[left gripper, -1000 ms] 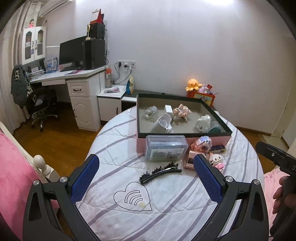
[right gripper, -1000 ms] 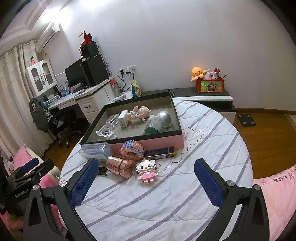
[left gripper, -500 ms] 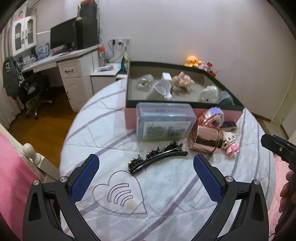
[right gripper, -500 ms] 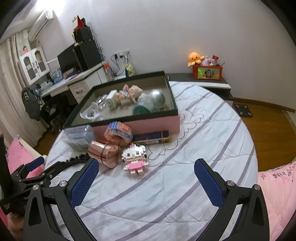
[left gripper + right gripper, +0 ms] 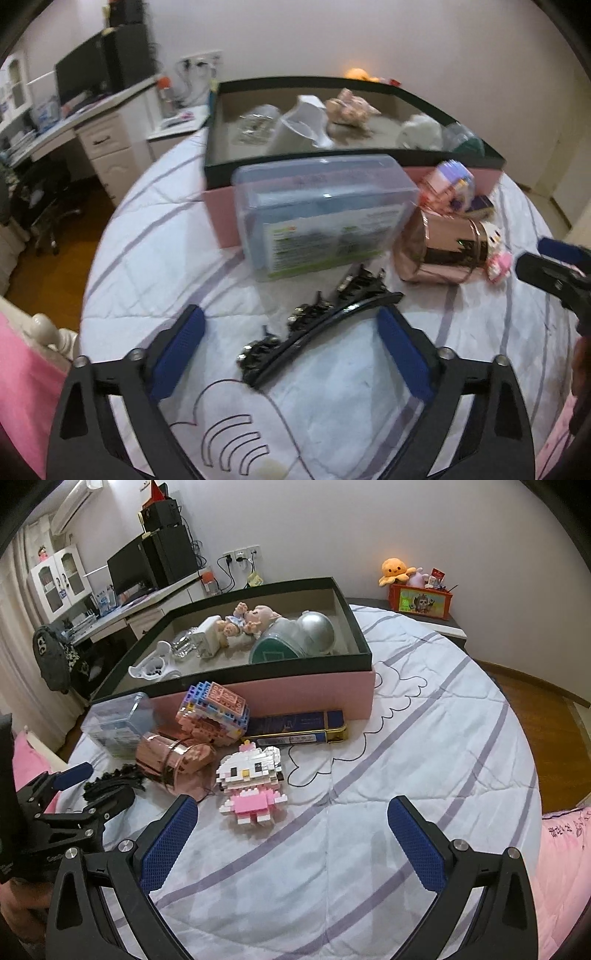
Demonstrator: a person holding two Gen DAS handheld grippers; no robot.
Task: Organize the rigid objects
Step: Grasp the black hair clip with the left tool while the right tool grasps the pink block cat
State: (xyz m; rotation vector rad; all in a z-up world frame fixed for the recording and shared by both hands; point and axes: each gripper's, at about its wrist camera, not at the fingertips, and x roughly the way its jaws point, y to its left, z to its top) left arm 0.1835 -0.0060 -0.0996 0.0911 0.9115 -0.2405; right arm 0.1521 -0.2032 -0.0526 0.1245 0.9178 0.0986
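The left gripper (image 5: 291, 354) hangs low over the striped quilt (image 5: 424, 760), its blue-padded jaws spread but just now narrowing, with a black toothed hair clip (image 5: 314, 332) lying on the quilt between them, untouched by either pad. Just beyond the clip stands a clear plastic storage box (image 5: 321, 214) with a green label, and to its right a rose-gold metallic cup (image 5: 439, 254) lies on its side. The right gripper (image 5: 291, 845) has its jaws wide apart over bare quilt, gripping nothing. A white and pink brick-built cat figure (image 5: 251, 779) lies just ahead of its left finger. Behind the figure a dark blue tin (image 5: 299, 727) and a pastel brick-built model (image 5: 214, 716) rest against the pink, black-rimmed box (image 5: 314, 690), which holds a doll (image 5: 247, 620), a silver ball and other small items.
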